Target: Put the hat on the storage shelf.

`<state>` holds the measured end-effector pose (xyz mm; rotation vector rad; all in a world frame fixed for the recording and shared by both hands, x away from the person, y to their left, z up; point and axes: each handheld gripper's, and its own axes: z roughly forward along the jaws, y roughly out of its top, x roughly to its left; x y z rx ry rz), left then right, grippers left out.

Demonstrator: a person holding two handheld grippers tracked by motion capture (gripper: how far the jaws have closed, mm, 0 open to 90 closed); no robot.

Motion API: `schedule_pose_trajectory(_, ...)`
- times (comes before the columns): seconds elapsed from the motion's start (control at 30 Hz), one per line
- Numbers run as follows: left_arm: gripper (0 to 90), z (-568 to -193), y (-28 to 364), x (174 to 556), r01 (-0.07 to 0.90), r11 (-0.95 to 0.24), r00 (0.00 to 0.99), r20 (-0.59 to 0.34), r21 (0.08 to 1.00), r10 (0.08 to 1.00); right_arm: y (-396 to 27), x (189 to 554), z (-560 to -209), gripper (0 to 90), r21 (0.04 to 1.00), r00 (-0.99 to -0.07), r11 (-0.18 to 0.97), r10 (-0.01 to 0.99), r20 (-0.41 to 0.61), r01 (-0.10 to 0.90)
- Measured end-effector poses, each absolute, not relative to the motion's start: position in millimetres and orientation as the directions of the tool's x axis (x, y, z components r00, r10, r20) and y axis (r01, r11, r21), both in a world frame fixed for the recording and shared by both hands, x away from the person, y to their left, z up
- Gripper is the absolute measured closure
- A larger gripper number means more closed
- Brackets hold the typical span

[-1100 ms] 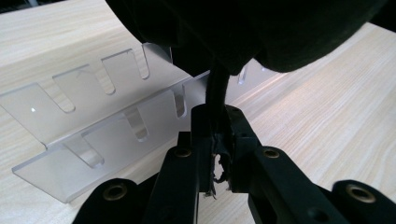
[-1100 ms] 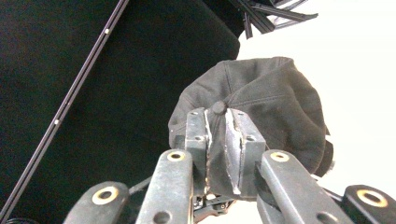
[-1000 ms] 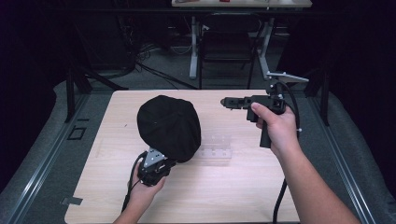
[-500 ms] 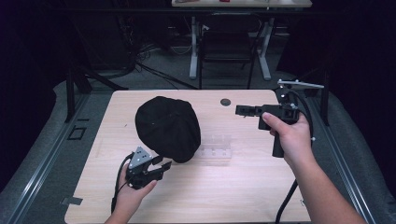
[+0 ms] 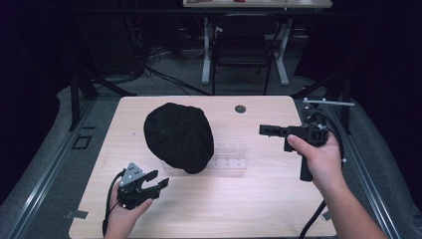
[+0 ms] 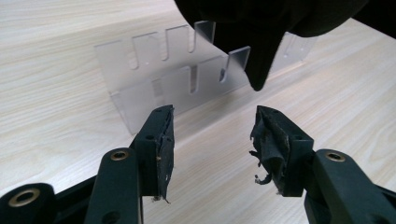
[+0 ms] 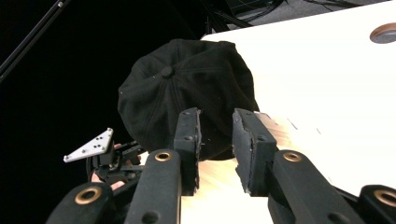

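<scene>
Black cap (image 5: 178, 137) sits mid-table, draped over a clear rack (image 5: 230, 157). L gripper (image 5: 158, 182) lies near the table's front edge, just off the cap's rim; jaws have just been opening, nothing btwn them. R gripper (image 5: 264, 130) hovers right of the cap, jaws apart and just opening, empty.

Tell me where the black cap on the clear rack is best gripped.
Probably the black cap by its hanging edge that droops over the clear rack's near side. The left tool, open, already faces that free flap from the front, and the domed crown offers little to pinch.
</scene>
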<state>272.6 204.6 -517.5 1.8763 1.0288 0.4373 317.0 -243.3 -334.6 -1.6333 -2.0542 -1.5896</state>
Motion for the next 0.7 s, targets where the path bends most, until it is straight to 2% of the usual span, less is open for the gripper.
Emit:
schedule_pose_trajectory(0.47, 49.4, -535.5, 220.4, 273.6, 0.510, -0.185, 0.547, -0.151, 0.840, 0.823, -246.7, 299.4, -360.4, 71.1, 0.666, -0.422, -0.059, 0.731, 0.536, 0.744)
schedule_pose_trajectory(0.7, 49.5, -541.7, 224.4, 273.9, 0.520, -0.184, 0.539, -0.152, 0.834, 0.829, -246.9, 285.2, -394.9, 70.1, 0.688, -0.409, -0.018, 0.793, 0.451, 0.725)
